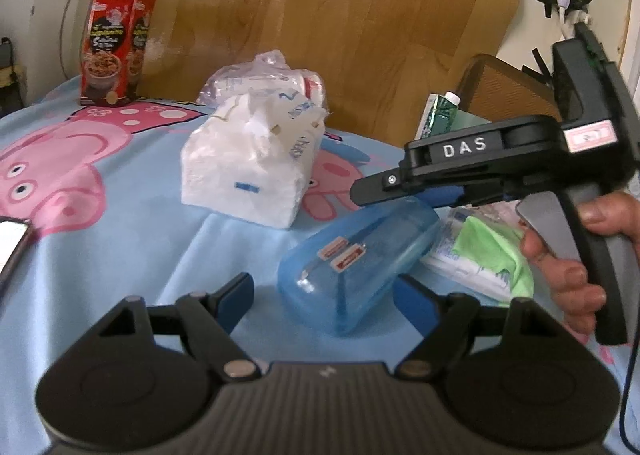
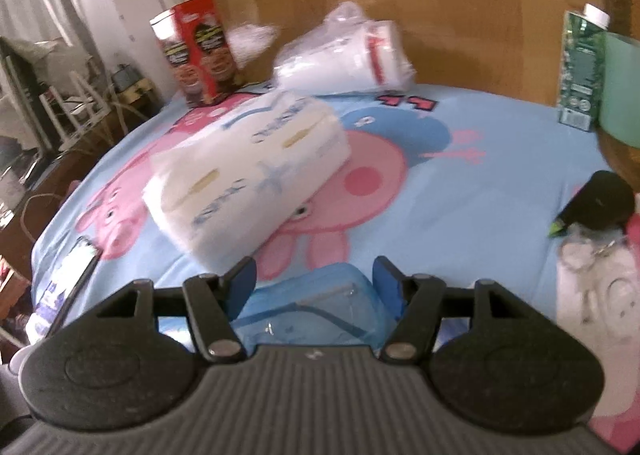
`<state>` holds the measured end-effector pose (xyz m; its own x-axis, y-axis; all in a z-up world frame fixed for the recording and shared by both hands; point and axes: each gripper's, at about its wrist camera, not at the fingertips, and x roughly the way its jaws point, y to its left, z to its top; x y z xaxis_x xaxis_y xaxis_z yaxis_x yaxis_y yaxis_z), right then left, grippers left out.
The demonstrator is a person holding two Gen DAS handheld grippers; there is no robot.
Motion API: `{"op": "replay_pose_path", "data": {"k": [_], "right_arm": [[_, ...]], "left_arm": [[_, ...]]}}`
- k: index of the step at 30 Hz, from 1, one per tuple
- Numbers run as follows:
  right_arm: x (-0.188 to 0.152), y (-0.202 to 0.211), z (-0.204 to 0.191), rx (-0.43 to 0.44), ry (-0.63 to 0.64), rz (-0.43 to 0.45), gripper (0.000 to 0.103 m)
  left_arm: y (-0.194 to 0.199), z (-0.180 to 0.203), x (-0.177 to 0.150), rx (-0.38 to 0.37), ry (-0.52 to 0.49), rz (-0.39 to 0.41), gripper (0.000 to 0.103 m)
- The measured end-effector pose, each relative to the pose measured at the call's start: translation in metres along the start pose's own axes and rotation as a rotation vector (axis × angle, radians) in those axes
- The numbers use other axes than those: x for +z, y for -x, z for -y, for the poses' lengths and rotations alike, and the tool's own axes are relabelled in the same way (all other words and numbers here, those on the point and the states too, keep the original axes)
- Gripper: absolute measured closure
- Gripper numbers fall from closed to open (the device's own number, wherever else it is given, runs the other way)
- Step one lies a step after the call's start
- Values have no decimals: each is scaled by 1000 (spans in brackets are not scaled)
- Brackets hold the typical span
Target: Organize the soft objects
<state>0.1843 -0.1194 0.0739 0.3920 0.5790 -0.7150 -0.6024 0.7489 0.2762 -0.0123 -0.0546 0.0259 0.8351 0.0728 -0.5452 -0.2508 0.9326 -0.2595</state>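
A translucent blue hard case [image 1: 352, 267] lies on the light-blue cartoon blanket [image 1: 120, 275]. My left gripper [image 1: 324, 286] is open around its near end, the left finger standing clear of it. My right gripper [image 1: 360, 191], held by a hand, hovers over the case's far end. In the right wrist view the case [image 2: 312, 307] sits between the fingers of the right gripper [image 2: 314, 269], which looks open. A white tissue pack [image 1: 248, 171] [image 2: 248, 171] lies beyond the case. Behind the pack is a clear bag of white goods [image 1: 264, 79] [image 2: 348, 51]. A green cloth [image 1: 492, 251] lies right of the case.
A red cereal box [image 1: 116, 47] [image 2: 196, 51] stands at the back left, a green carton [image 1: 438, 115] [image 2: 580, 67] at the back right. A phone [image 1: 12, 243] [image 2: 76, 267] lies near the left edge. A pink-white plush [image 2: 600, 295] and a black object [image 2: 600, 199] lie at the right.
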Motion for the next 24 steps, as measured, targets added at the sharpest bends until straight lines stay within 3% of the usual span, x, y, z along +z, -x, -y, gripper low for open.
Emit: {"op": "replay_pose_path", "data": {"k": [3, 7, 14, 17, 19, 23, 24], "right_arm": [[-9, 5, -11, 42, 19, 0, 36], [-30, 19, -27, 101, 10, -7, 36], [-97, 71, -50, 159, 215, 68, 35], [-117, 83, -61, 96, 342, 118, 20], [-120, 81, -63, 85, 366, 115, 17], [-120, 64, -60, 84, 363, 84, 17], [-119, 58, -61, 85, 358, 77, 19]], "left_arm": [[13, -11, -4, -13, 25, 1, 23], [33, -37, -12, -107, 116, -7, 21], [48, -69, -5, -249, 214, -38, 18], [53, -72, 1, -272, 221, -24, 16], [54, -69, 5, -257, 201, -25, 21], [48, -55, 1, -201, 123, -99, 42], [46, -55, -2, -202, 108, -110, 40]]}}
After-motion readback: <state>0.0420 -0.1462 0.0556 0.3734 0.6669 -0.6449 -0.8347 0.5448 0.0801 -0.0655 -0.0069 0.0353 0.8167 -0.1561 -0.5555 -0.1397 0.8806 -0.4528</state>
